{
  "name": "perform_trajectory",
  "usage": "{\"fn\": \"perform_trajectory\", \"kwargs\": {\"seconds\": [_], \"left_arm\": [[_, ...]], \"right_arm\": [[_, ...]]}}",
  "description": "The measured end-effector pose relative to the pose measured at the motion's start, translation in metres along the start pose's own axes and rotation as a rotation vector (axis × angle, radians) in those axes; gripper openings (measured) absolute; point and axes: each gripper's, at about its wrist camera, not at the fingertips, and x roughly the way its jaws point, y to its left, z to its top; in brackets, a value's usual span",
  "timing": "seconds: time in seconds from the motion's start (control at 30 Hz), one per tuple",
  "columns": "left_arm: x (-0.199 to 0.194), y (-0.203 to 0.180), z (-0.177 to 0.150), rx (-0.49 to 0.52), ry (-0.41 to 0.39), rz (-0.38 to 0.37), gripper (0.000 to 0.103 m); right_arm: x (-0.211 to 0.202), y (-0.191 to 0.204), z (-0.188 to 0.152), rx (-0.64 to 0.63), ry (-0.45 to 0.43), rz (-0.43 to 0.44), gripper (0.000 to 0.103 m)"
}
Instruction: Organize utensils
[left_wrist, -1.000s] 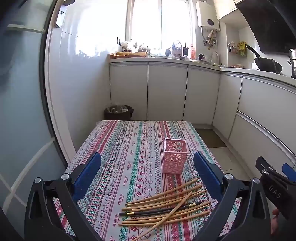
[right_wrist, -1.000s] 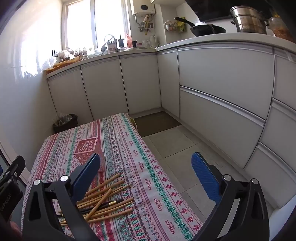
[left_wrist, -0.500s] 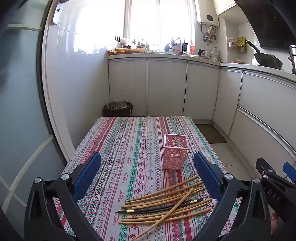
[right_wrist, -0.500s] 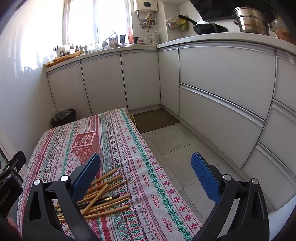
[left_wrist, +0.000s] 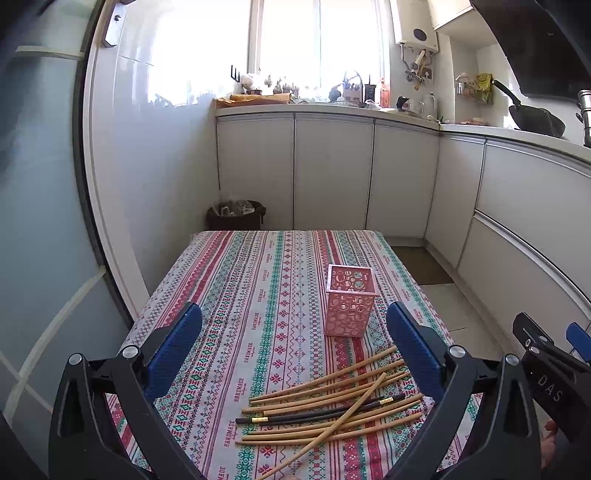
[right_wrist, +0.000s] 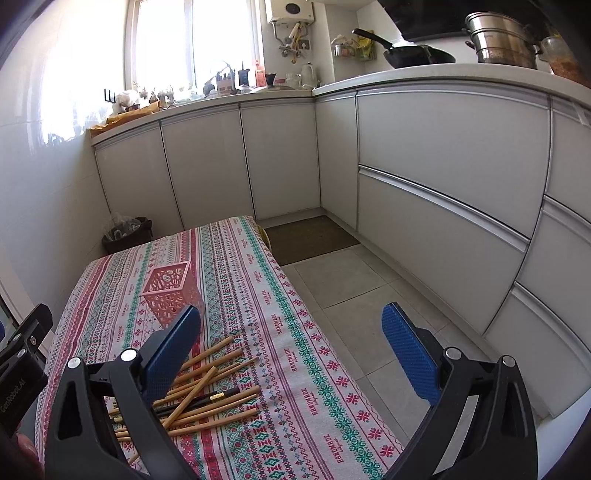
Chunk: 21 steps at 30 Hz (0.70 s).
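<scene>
Left wrist view looked straight down the tabletop (left_wrist: 236, 295) toward the window; right wrist view sat rightward, angled over the floor. Both shared the chopsticks (left_wrist: 332, 410) close below.

This is a home kitchen. Pale grey glossy cabinet fronts (right_wrist: 443, 155) run under an L-shaped white countertop (right_wrist: 424, 72) bearing a black frying pan (right_wrist: 413, 55) and a stacked steel steamer pot (right_wrist: 502, 44). A white wall-mounted water heater (left_wrist: 415, 33) hangs beside the sunlit window (left_wrist: 317, 40), and a dark waste bin (left_wrist: 236, 216) stands on the floor.
</scene>
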Motion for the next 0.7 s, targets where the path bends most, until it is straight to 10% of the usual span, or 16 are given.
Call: {"fn": "perform_trajectory", "kwargs": {"seconds": [0.7], "left_arm": [[-0.051, -0.007, 0.006, 0.002, -0.034, -0.045, 0.096]], "right_arm": [[-0.045, -0.019, 0.002, 0.027, -0.018, -0.010, 0.096]]}}
